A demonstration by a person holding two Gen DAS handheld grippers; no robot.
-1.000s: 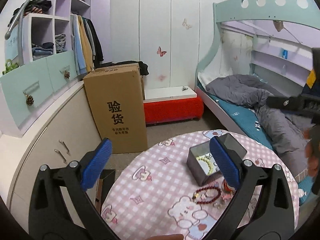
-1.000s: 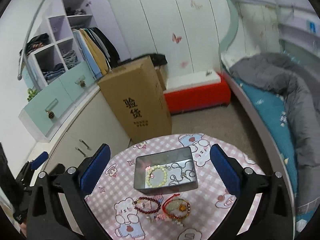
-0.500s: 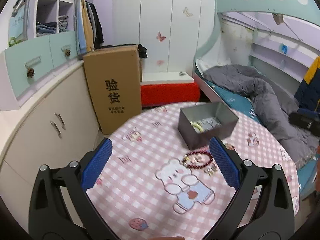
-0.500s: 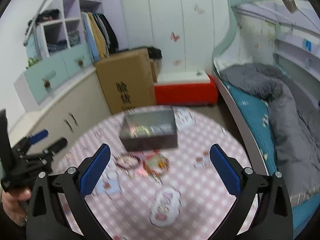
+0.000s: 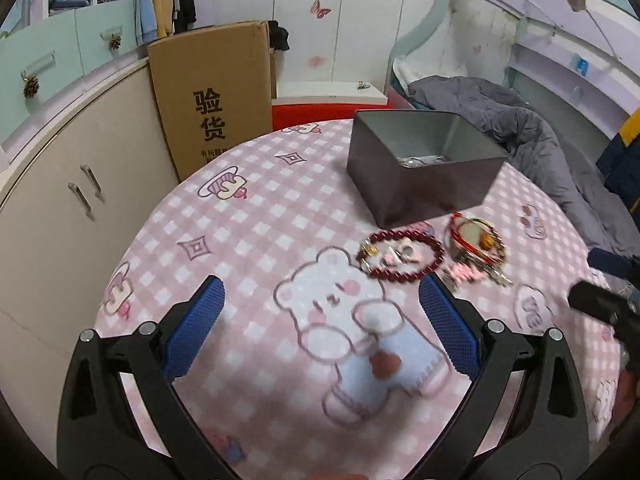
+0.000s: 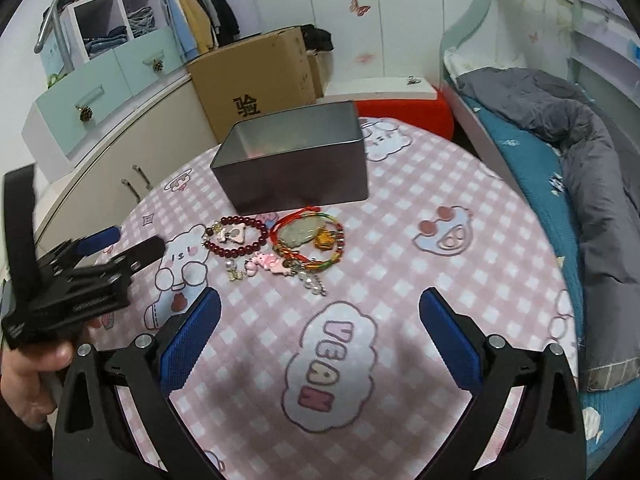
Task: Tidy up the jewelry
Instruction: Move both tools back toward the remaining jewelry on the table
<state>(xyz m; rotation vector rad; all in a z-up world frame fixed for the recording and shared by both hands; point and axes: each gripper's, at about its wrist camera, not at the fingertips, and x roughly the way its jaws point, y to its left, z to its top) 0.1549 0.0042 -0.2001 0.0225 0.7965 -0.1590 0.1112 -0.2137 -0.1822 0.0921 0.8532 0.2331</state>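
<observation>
A grey metal tin [image 6: 296, 160] [image 5: 420, 168] stands open-topped on the round pink checked table [image 6: 440, 280]. In front of it lie a dark red bead bracelet [image 6: 240, 236] [image 5: 402, 254], a red-corded jade pendant with an amber charm [image 6: 308, 234] [image 5: 476, 238], and small pink and pearl charms [image 6: 276, 266]. My right gripper [image 6: 320, 330] hovers open, low over the table, just short of the jewelry. My left gripper [image 5: 320, 326] is open too, to the left of the pile; in the right wrist view it shows at the left edge [image 6: 100, 256], held by a hand.
A tall cardboard box [image 5: 212, 96] stands behind the table beside cream cabinets [image 5: 60, 208]. A red stool [image 6: 404, 108] sits past the tin. A bed with grey bedding [image 6: 580, 152] runs along the right.
Both grippers have dropped down and come closer to the table; the tin and the jewelry pile now look larger and nearer. Both stay open.
</observation>
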